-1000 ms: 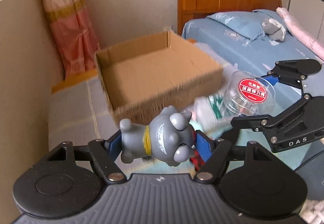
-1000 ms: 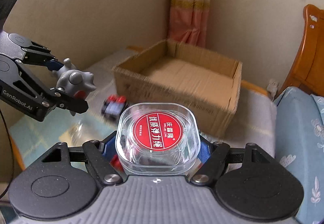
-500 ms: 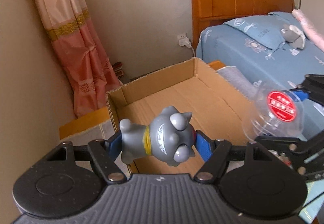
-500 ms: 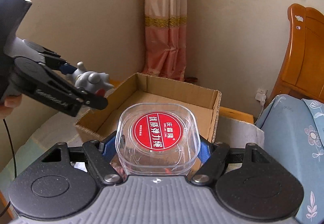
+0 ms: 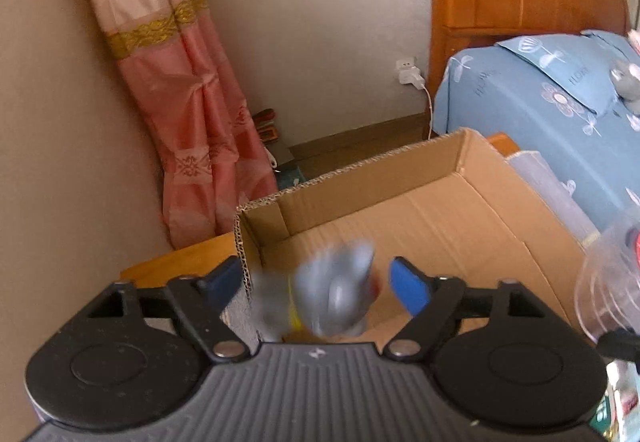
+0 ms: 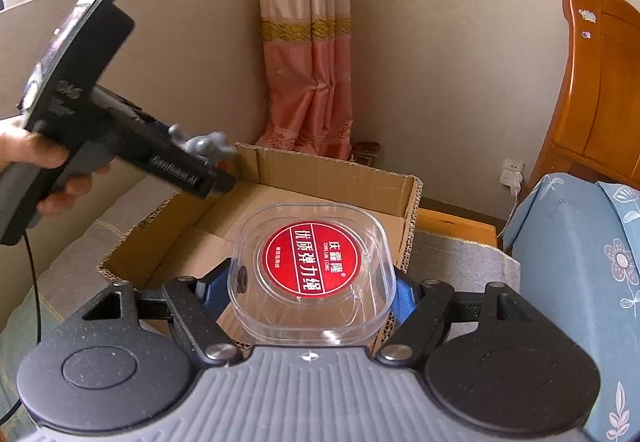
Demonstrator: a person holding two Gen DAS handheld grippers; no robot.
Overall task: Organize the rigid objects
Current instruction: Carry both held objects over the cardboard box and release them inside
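Left wrist view: left tongs (image 5: 320, 282) are opening. Blue pads stand clear of the grey toy figure (image 5: 332, 298) on both sides, visible gap at the right pad. The toy is smeared by motion blur; I can make out only grey with a yellow band and a red spot, no shape detail. It sits between the pads, over the near-left corner of the cardboard box (image 5: 440, 202), and whether it touches the left pad is unclear. Box floor looks bare where visible; the near wall is hidden behind the tongs body. At 3 o'clock a clear plastic case (image 5: 612, 282) is blurred and cut off by the frame edge, with only a sliver of red label showing. Bed (image 5: 560, 114) with blue cover at 2 o'clock, pink curtain (image 5: 184, 94) at 10 o'clock.

Right wrist view: right tongs (image 6: 312, 290) grip the clear plastic case (image 6: 312, 266) by its sides, red round label facing up and sharp. The case hangs over the near edge of the cardboard box (image 6: 360, 182) and hides much of the box floor. At 9 o'clock a hand (image 6: 36, 166) holds the left tongs (image 6: 216, 162) over the box's far-left corner; their body covers most of the grey toy figure (image 6: 204, 144), and only its top knobs stick out. Pad gap can't be read from this side. Hand cut off by the frame edge.
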